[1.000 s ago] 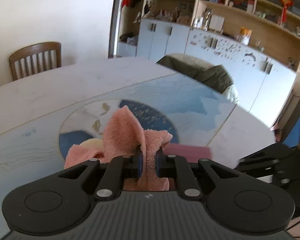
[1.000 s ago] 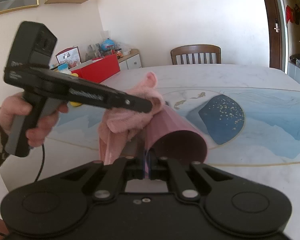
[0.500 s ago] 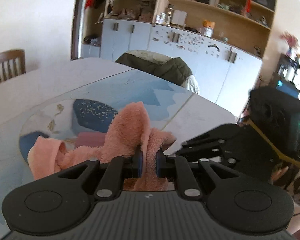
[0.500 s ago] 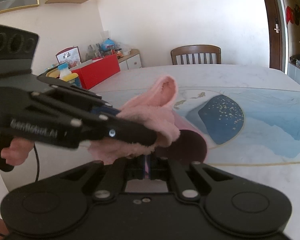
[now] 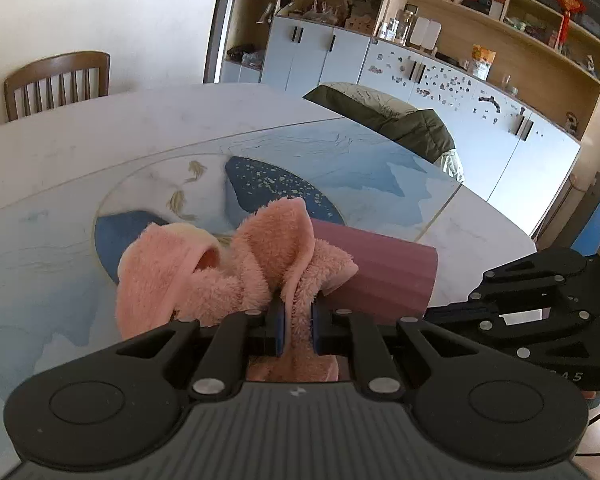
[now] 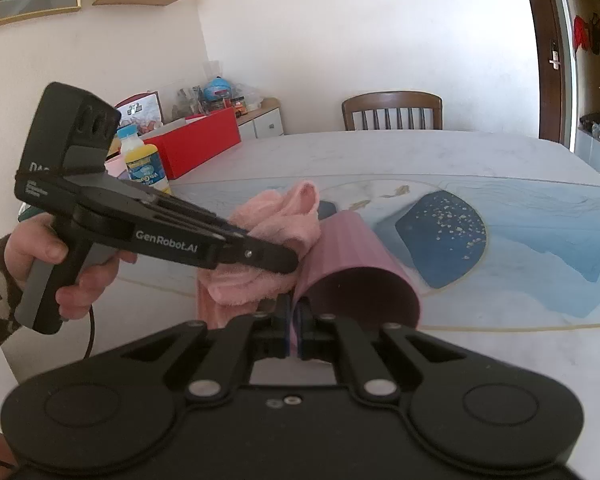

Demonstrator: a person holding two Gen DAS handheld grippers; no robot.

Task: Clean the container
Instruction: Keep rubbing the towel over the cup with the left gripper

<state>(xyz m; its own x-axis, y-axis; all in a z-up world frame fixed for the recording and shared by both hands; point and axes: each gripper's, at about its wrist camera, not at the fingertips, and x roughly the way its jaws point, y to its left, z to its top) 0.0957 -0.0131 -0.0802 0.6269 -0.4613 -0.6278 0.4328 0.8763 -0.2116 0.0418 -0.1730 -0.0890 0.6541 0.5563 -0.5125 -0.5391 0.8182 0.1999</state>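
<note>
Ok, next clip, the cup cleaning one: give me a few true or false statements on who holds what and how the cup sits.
1. The left gripper is clamped on the pink cloth. True.
2. The right gripper is open and empty. False: it pinches the rim of the cup.
3. The cup stands upright. False: it is tipped, mouth towards the right wrist camera.
4. A wooden chair stands behind the table. True.
</note>
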